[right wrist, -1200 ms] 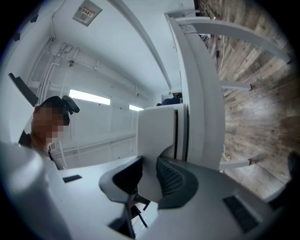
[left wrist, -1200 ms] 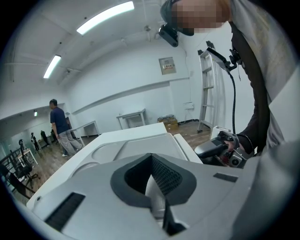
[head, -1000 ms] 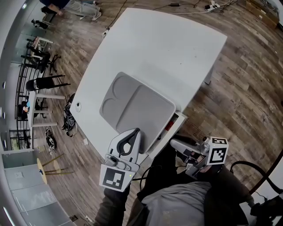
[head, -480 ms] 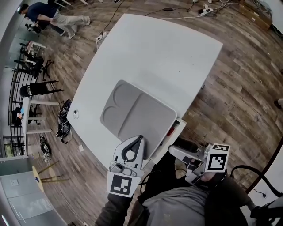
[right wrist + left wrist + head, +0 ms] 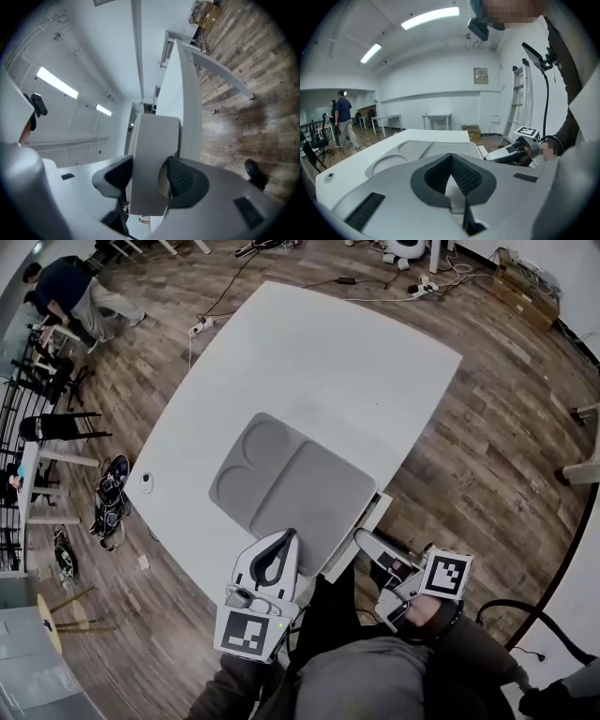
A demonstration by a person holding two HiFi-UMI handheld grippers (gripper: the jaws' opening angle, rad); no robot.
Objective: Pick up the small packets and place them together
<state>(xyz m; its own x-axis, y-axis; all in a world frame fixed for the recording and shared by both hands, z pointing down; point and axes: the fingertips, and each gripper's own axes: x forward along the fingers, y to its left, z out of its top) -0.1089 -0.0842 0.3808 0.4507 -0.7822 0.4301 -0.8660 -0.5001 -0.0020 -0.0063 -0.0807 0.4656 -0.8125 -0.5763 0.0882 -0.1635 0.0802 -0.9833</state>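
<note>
The right gripper (image 5: 149, 177), jaws wide, is closing around a white panel (image 5: 154, 136). The left gripper (image 5: 451, 157) is pressed together, empty.

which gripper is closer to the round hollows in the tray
Left. The left gripper sits at the tray's near edge, close to the round hollows; the right gripper, jaws closing with a pale slab between them, is by its other end.

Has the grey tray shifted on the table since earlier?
No. The grey tray keeps its near corner at the near edge of the white table, as before.
</note>
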